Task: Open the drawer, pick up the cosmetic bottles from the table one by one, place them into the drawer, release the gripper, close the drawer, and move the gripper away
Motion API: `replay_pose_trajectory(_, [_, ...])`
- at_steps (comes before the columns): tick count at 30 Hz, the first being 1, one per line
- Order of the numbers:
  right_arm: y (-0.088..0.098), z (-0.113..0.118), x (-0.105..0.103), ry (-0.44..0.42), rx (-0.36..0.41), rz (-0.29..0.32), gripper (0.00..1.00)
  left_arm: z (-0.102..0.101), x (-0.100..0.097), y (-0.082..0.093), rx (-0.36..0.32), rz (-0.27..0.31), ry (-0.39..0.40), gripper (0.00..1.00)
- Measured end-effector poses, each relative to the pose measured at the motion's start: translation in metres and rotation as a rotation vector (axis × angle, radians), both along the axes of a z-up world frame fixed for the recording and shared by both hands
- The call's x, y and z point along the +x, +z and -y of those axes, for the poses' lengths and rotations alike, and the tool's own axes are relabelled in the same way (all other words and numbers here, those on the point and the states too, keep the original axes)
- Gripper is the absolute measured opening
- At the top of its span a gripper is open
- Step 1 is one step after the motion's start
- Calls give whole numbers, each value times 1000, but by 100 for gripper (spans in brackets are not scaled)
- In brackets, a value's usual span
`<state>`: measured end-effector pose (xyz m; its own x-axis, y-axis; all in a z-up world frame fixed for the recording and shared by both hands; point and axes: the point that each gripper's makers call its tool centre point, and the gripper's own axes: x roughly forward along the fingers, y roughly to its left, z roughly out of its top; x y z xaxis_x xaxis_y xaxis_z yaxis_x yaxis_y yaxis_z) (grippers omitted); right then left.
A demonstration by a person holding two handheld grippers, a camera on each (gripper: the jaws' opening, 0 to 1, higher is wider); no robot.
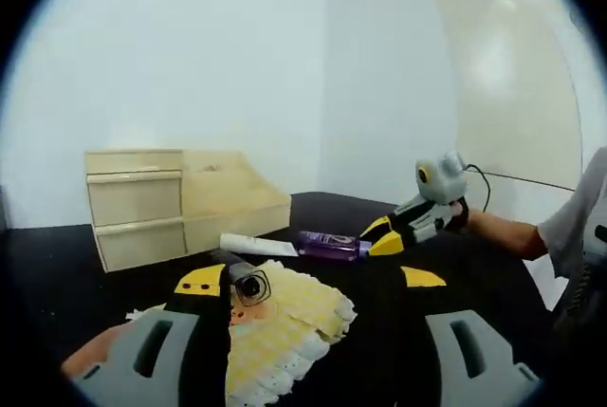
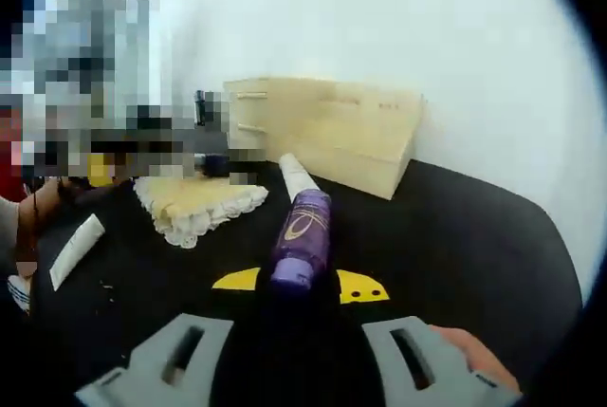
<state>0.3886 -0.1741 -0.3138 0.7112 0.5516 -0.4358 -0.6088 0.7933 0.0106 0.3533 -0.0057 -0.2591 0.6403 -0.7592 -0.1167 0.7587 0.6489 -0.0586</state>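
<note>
In the left gripper view the left tool (image 1: 313, 279) stands open over the black tabletop (image 1: 57, 265), its yellow-tipped jaws apart with nothing between them. A small dark cylindrical bottle (image 1: 242, 277) lies just inside the left jaw on a pale yellow cloth with a scalloped white edge (image 1: 285, 326); whether the jaw touches it is hard to tell. At 11 o'clock sits the light wooden drawer cabinet (image 1: 152, 203), its two drawer fronts (both flush) facing the camera. Just past the cloth a white squeeze tube (image 1: 258, 245) lies flat, near the cabinet's base. At 2 o'clock the right tool (image 1: 384, 236), carried by a person's hand (image 1: 460, 212), is closed on the purple cosmetic bottle with a gold oval label (image 1: 330, 244), held level above the tabletop.

In the right gripper view the same purple bottle (image 2: 300, 234) is clamped between the right tool's (image 2: 298, 286) jaws, pointing to 12 o'clock toward the cabinet (image 2: 327, 132). The cloth (image 2: 199, 203) lies at 10 o'clock, and another white tube (image 2: 76, 249) lies at 9 o'clock.
</note>
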Motion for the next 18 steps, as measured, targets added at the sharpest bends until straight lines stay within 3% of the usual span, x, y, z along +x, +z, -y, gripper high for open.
replay_pose_trajectory(3, [-8,-4,2,-8,7,-23,25,0,-1,1,4,6,-2,65])
replay_pose_trajectory(9, [-6,-5,6,-26,8,1,17,-1,-1,1,7,7,-4,65])
replay_pose_trajectory(18, [3,-6,-3,26,-75,59,15,-1,-2,3,12,21,-3,65])
